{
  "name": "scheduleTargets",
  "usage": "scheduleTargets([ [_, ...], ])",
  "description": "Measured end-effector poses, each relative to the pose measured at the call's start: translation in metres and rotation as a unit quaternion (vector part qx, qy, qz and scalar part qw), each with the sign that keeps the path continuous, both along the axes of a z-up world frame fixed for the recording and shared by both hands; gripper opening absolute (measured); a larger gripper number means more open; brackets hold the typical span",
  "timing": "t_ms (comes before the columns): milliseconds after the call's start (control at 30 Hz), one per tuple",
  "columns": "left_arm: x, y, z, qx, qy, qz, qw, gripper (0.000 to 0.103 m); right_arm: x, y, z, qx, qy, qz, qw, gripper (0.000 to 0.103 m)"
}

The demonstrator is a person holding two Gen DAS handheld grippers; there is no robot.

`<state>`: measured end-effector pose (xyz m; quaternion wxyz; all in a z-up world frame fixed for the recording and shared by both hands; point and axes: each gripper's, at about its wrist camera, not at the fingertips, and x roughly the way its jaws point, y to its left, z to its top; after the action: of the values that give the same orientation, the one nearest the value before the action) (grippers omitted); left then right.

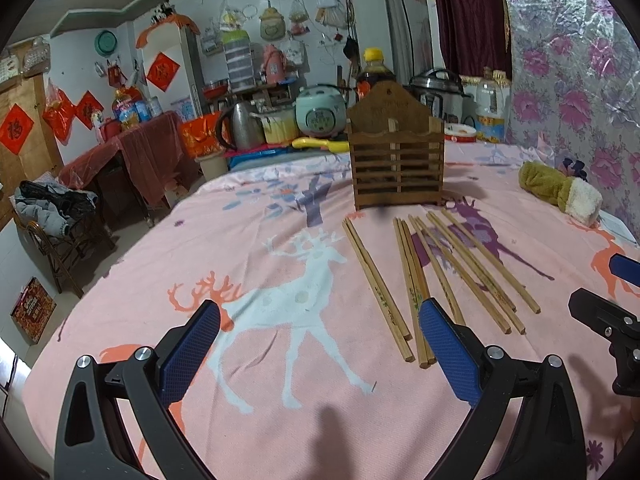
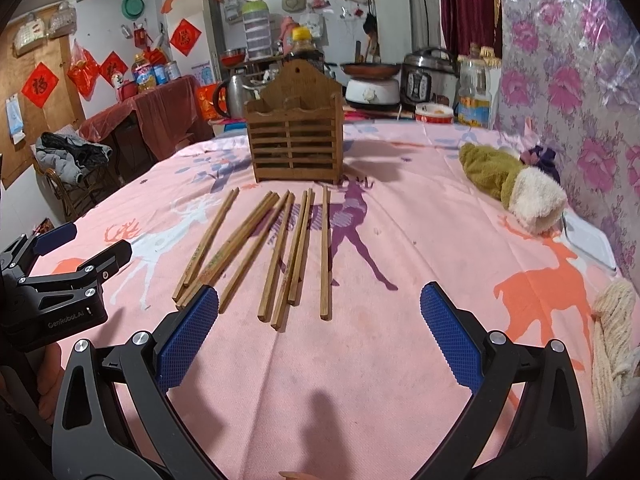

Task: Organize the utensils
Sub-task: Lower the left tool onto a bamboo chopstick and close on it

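Lying loose on pink cloth [image 2: 400, 240], square wooden chopsticks [image 2: 276, 256] front a slatted holder [image 2: 296, 144]; each hand-held gripper [image 1: 320, 344] [image 2: 320, 336] spread.

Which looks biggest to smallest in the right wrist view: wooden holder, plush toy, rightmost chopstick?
1. wooden holder
2. plush toy, close to the holder in apparent area, so unsure
3. rightmost chopstick, long but thin

A slatted wooden utensil holder [image 2: 295, 132] with a peaked back panel stands upright on the bench [image 2: 400, 248], which is covered by a pink cloth printed with deer. Its two top compartments look open. Just in front of it, wooden chopsticks [image 2: 256, 248] lie flat in a loose fan, some touching, their far tips pointing toward the holder.
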<state>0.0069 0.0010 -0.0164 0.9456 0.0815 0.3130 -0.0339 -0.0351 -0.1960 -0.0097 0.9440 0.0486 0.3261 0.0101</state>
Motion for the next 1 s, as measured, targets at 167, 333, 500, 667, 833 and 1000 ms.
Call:
scheduleTargets([
  [167, 0.019, 0.004, -0.009, -0.01, 0.058, 0.001, 0.9983, 0.098, 0.014, -0.019, -0.011, 0.052, 0.043, -0.024, 0.997, 0.097],
  [333, 0.051, 0.009, -0.026, -0.031, 0.157, -0.022, 0.9869, 0.097, 0.047, -0.038, -0.01, 0.097, 0.114, -0.03, 0.988, 0.097],
  [500, 0.082, -0.005, -0.015, -0.038, 0.198, -0.053, 0.978, 0.097, 0.089, -0.036, -0.001, 0.096, 0.123, -0.02, 0.988, 0.097],
  [667, 0.104, -0.014, -0.035, -0.007, 0.205, -0.033, 0.9781, 0.097, 0.095, -0.031, -0.022, 0.029, 0.138, -0.036, 0.989, 0.097],
  [833, 0.103, 0.001, -0.04, 0.0, 0.216, -0.038, 0.9756, 0.097, 0.09, -0.039, -0.021, 0.051, 0.135, -0.036, 0.989, 0.097],
  [1000, 0.105, 0.0, -0.041, -0.006, 0.225, -0.051, 0.9731, 0.097, 0.097, -0.031, -0.03, 0.029, 0.156, -0.021, 0.987, 0.097],
])
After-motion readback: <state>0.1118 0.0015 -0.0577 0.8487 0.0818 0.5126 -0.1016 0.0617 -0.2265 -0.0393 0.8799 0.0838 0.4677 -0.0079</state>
